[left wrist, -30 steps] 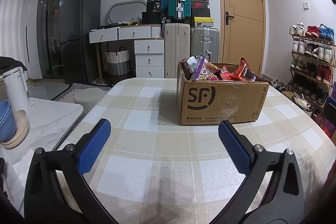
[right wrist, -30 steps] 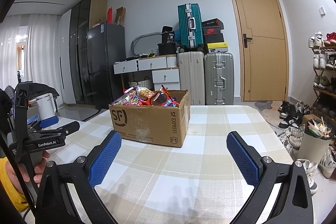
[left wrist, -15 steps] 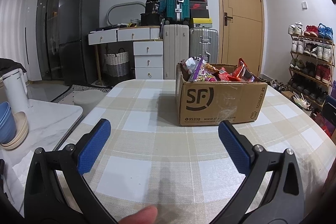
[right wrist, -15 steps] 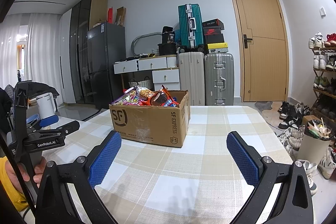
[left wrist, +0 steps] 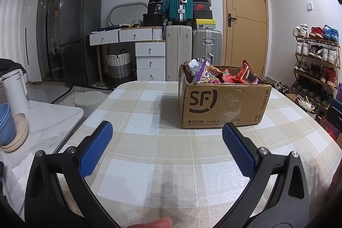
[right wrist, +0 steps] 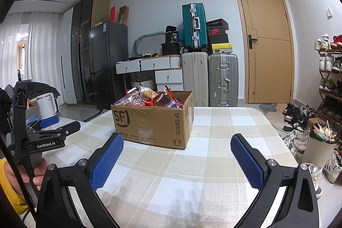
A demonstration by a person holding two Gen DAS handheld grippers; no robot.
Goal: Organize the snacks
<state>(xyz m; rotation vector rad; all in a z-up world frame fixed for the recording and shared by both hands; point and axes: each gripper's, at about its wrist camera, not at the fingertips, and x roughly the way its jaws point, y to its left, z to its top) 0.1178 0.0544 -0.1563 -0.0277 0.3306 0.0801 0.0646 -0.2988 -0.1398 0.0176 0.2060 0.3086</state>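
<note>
A brown cardboard SF box [left wrist: 222, 104] [right wrist: 151, 121] stands on the checked tablecloth, filled with several bright snack packets [left wrist: 215, 76] [right wrist: 154, 97]. My left gripper [left wrist: 166, 134] is open, low over the cloth, with the box ahead and to the right of it. My right gripper [right wrist: 176, 142] is open too, nothing between its blue pads, the box ahead and left. In the right wrist view the left gripper [right wrist: 51, 125] shows at the left edge, held in a hand [right wrist: 17, 172].
A white side table [left wrist: 42, 123] with stacked bowls [left wrist: 10, 127] and a white kettle [left wrist: 15, 89] adjoins the table on the left. A shoe rack [left wrist: 316, 65] and a bin [right wrist: 320, 144] stand to the right. Suitcases, drawers and a fridge line the far wall.
The left wrist view has lowered slightly toward the cloth, and a fingertip has come into its bottom edge. The right gripper has stayed in place.
</note>
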